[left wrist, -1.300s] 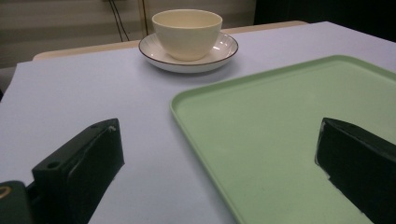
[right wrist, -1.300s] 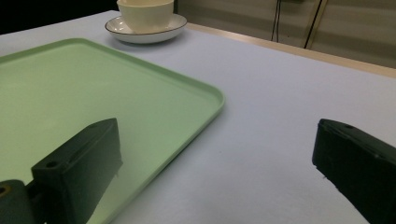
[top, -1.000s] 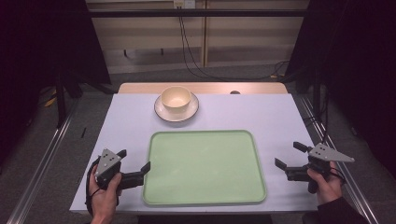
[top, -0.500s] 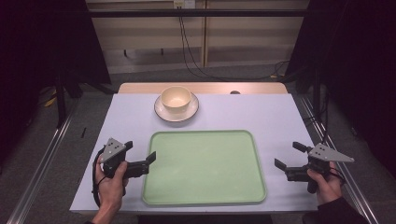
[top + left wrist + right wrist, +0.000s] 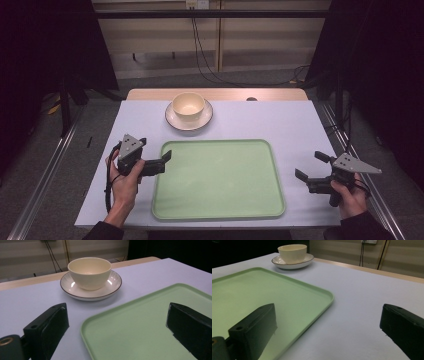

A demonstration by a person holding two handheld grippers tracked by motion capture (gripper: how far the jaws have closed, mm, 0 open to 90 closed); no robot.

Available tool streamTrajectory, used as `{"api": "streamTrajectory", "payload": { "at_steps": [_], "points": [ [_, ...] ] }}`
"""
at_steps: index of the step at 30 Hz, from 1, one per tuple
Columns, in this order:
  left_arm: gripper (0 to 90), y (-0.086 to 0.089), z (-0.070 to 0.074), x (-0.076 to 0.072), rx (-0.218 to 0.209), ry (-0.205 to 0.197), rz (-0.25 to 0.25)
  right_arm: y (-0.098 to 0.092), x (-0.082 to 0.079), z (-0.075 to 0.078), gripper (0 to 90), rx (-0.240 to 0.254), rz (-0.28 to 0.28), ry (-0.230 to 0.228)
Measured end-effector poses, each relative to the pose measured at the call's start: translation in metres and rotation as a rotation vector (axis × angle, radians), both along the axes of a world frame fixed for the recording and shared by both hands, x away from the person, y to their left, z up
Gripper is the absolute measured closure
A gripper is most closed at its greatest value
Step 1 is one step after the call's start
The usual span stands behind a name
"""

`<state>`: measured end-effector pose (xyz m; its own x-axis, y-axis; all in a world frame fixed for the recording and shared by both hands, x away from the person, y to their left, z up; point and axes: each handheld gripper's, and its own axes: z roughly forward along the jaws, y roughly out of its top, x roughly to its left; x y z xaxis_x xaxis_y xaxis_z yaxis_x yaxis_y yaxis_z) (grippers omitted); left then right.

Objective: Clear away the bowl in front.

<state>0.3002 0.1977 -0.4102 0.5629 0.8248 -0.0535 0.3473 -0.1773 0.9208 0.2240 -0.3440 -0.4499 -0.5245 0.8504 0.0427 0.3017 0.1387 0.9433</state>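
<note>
A cream bowl [image 5: 188, 105] stands on a striped saucer [image 5: 173, 119] at the back centre of the table. An empty pale green tray [image 5: 220, 175] lies in the middle. My left gripper [image 5: 164, 161] is open at the tray's left edge, jaws straddling its near-left corner. The left gripper view has the bowl [image 5: 89, 272], the saucer [image 5: 75, 291] and the tray [image 5: 140, 327] beyond the open gripper [image 5: 117, 312]. My right gripper [image 5: 310, 166] is open over bare table right of the tray. Its own view shows the gripper [image 5: 328, 312], the tray's edge [image 5: 322, 293] and the bowl [image 5: 292, 252] far off.
The table top [image 5: 280, 120] is pale lavender, with a wooden strip [image 5: 220, 94] along its back edge. Metal rails [image 5: 50, 165] run along both sides on the floor. Cables [image 5: 210, 70] hang behind the table.
My left gripper has moved forward and right, so its jaws now reach the tray's left edge. The right gripper has stayed put.
</note>
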Motion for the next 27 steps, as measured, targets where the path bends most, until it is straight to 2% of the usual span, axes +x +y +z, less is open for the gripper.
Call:
{"api": "streamTrajectory", "payload": {
  "at_steps": [5,7,10,11,14,16,18,20,22,23,25,27],
  "points": [
    [4.1,-0.003,-0.001,0.012,0.045,-0.026,0.007,0.000,0.000,0.000,0.6,-0.002,0.000,-0.002],
    [5.3,-0.003,-0.005,0.019,0.065,-0.016,0.006,0.001,0.000,0.000,0.6,0.000,0.007,0.001],
    [5.0,-0.003,-0.009,0.028,0.055,-0.005,0.010,0.000,0.000,0.000,0.6,0.000,0.004,0.000],
    [5.0,-0.003,-0.009,0.031,0.063,-0.006,0.017,0.000,0.000,-0.001,0.6,0.000,0.004,0.000],
    [5.4,-0.004,-0.010,0.039,0.048,-0.011,0.012,0.001,0.000,-0.001,0.6,0.002,0.006,0.000],
    [5.4,-0.006,-0.010,0.044,0.066,-0.014,-0.012,0.000,0.000,-0.001,0.6,0.001,0.004,0.000],
    [5.6,-0.009,-0.010,0.046,0.091,-0.033,-0.009,0.000,0.000,0.000,0.6,0.008,0.000,0.000],
    [5.7,-0.010,-0.011,0.051,0.078,-0.015,-0.037,0.000,0.000,-0.001,0.6,0.004,0.006,0.000],
    [6.0,-0.012,-0.011,0.054,0.089,-0.019,-0.043,0.000,0.000,-0.001,0.6,0.002,0.006,0.000],
    [5.8,-0.014,-0.012,0.056,0.071,-0.017,-0.054,0.000,0.000,-0.001,0.6,0.001,0.006,-0.002],
    [5.8,-0.017,-0.014,0.060,0.085,-0.023,-0.052,0.000,0.000,0.000,0.6,0.003,0.002,-0.001],
    [5.9,-0.019,-0.017,0.064,0.073,-0.014,-0.057,0.000,0.000,0.000,0.6,0.003,0.003,-0.003]
  ]
}}
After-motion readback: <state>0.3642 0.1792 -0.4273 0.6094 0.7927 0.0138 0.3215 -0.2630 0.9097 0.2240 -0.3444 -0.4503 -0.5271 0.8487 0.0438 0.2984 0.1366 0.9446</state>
